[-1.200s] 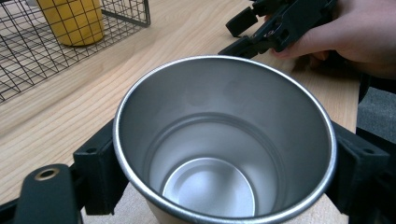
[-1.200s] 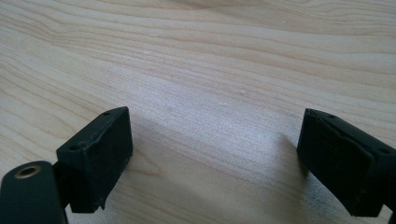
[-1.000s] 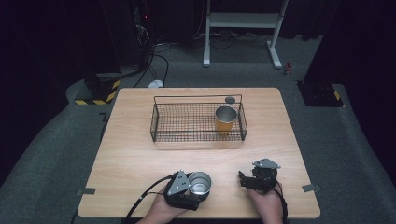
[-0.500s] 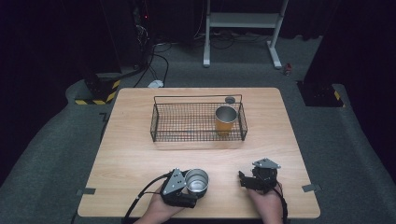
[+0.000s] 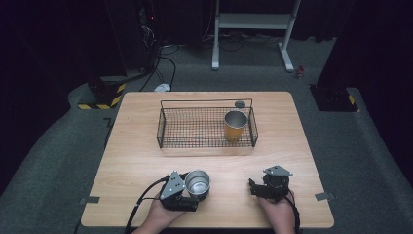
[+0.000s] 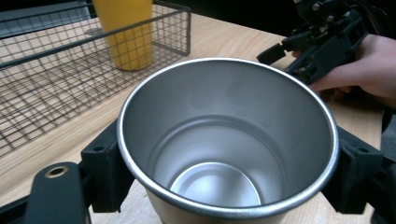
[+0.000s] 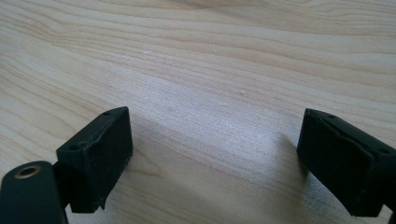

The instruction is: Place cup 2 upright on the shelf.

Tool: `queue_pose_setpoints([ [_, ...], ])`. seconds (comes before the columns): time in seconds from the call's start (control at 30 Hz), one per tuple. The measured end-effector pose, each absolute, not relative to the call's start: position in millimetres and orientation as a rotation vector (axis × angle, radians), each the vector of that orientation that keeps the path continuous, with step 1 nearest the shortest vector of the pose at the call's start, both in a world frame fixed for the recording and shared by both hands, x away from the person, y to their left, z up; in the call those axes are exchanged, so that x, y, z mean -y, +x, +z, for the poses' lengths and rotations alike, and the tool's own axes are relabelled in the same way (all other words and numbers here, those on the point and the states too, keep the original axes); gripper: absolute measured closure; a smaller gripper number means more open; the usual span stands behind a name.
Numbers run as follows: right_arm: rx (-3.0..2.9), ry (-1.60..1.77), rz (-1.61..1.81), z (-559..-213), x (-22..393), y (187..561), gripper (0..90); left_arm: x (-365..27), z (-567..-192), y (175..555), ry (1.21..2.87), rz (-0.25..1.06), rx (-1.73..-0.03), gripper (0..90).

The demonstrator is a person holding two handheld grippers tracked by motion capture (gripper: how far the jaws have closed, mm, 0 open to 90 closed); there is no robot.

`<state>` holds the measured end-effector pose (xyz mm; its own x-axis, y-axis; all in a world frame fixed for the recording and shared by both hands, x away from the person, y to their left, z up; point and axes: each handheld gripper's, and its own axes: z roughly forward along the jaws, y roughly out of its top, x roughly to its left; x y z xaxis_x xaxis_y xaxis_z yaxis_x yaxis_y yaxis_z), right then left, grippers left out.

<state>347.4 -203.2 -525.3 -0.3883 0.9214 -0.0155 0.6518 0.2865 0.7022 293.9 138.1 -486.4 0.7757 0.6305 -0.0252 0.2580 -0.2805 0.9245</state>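
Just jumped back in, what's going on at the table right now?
A person holds a claw in each hand at the near edge of the wooden table. The left claw is shut on an empty silver cup, gripped by its sides. The right claw is open with nothing in it, jaws pointing at bare wood. Farther back, a yellow cup stands upright at the right end of the wire basket.

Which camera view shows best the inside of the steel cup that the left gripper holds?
The left gripper view: it looks straight into the steel cup, showing its empty bottom and rim, with a jaw on each side. The high view shows the same cup small, beside the left gripper. The right gripper view shows the wooden table between open jaws.
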Motion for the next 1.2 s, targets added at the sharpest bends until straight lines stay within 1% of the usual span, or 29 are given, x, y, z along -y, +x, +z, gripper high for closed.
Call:
queue_pose_setpoints([
  [0.6, -2.141, 1.411, 0.865, -525.3, 203.2, 347.4, 10.2, -156.5, -485.9, 298.9, 1.844, 0.465, -0.726, 19.1],
  [1.03, -2.143, 1.414, 0.866, -525.2, 203.2, 347.7, 10.0, -176.5, -481.4, 304.6, 1.801, 0.504, -0.795, 19.1],
  [1.2, -2.143, 1.414, 0.867, -525.2, 203.2, 347.6, 10.0, -182.6, -478.5, 307.3, 1.777, 0.496, -0.825, 19.1],
])
